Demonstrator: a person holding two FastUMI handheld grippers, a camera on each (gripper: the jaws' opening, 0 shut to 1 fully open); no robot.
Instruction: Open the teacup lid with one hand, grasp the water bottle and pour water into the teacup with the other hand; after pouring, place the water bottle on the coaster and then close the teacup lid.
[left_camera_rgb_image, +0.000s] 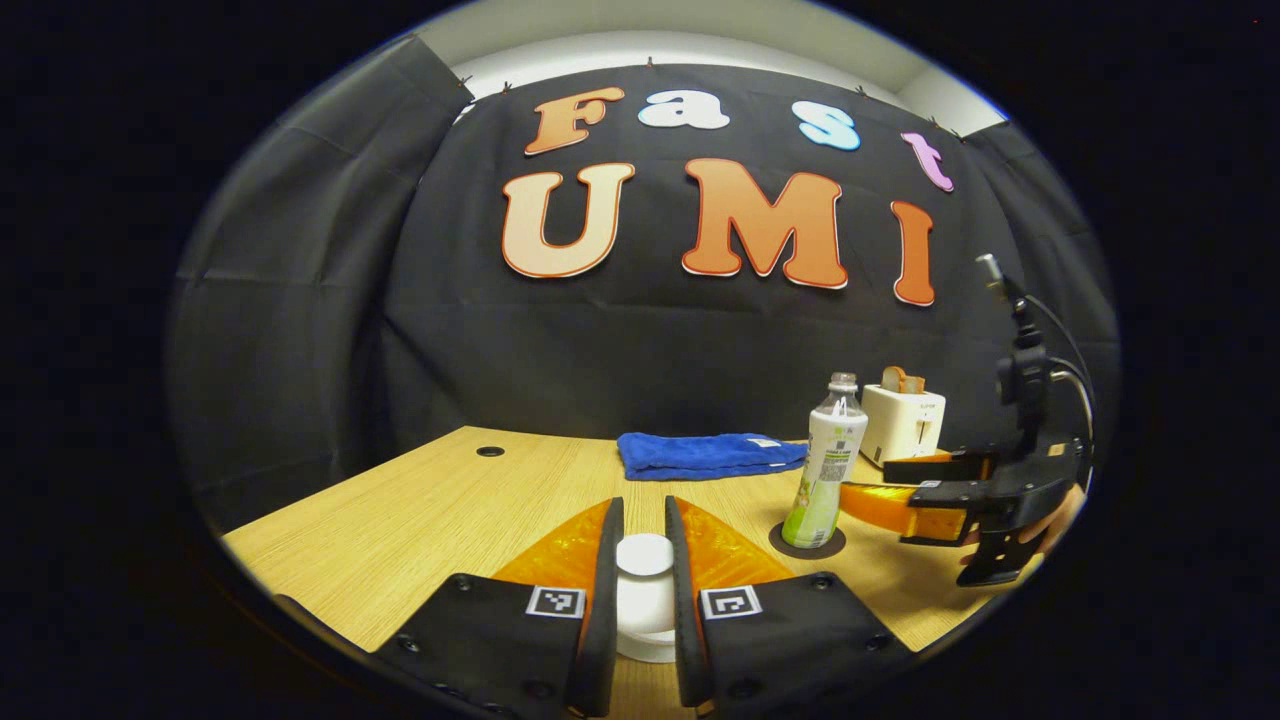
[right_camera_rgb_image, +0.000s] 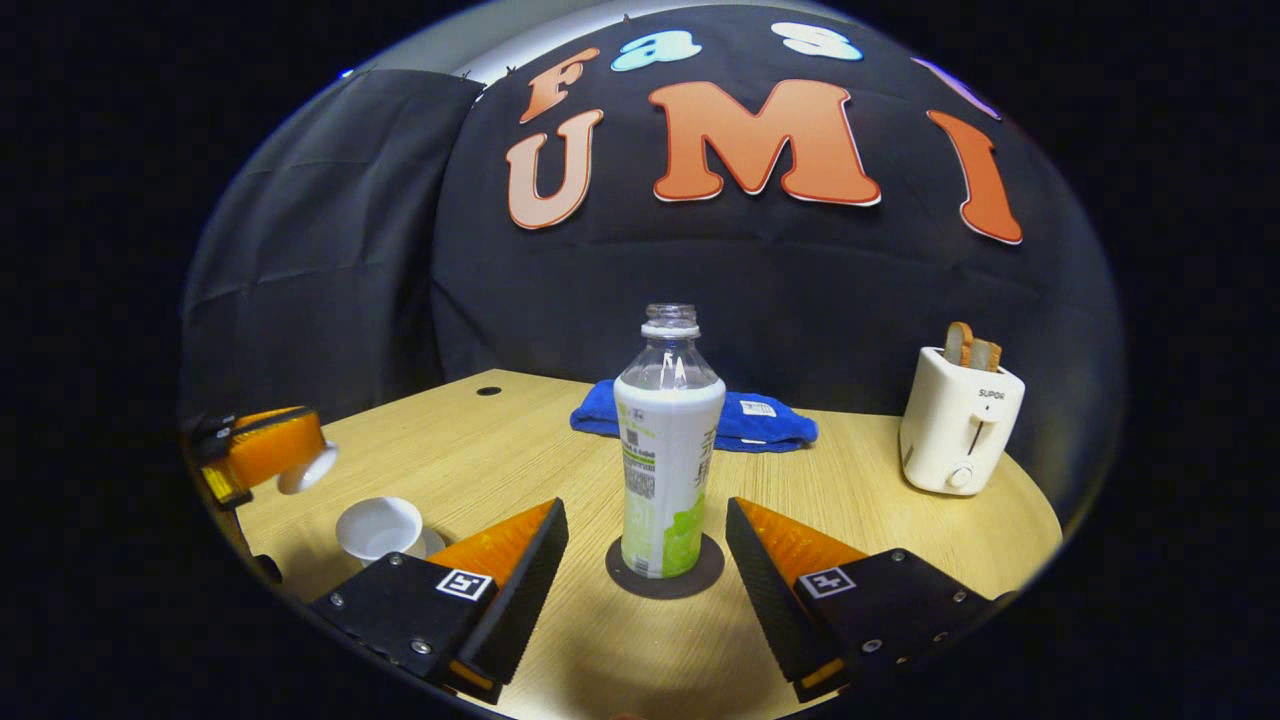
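Note:
My left gripper (left_camera_rgb_image: 643, 506) is shut on the white teacup lid (left_camera_rgb_image: 645, 590), held above the table. In the right gripper view, that gripper (right_camera_rgb_image: 268, 448) hangs at the far left with the lid (right_camera_rgb_image: 306, 468) at its tip. The open white teacup (right_camera_rgb_image: 380, 524) stands just below and to the right of it. The water bottle (right_camera_rgb_image: 668, 450), uncapped with a green and white label, stands upright on the dark round coaster (right_camera_rgb_image: 700, 578). My right gripper (right_camera_rgb_image: 645, 508) is open, with a finger on each side of the bottle and a gap on both sides. The left gripper view shows the bottle (left_camera_rgb_image: 829, 468), the coaster (left_camera_rgb_image: 830, 545) and the right gripper (left_camera_rgb_image: 866, 481) at the right.
A folded blue towel (right_camera_rgb_image: 745, 420) lies behind the bottle near the wall. A white toaster (right_camera_rgb_image: 958, 422) with bread slices stands at the back right of the wooden table (right_camera_rgb_image: 480, 440). A small round hole (right_camera_rgb_image: 489, 391) sits in the table's far left corner.

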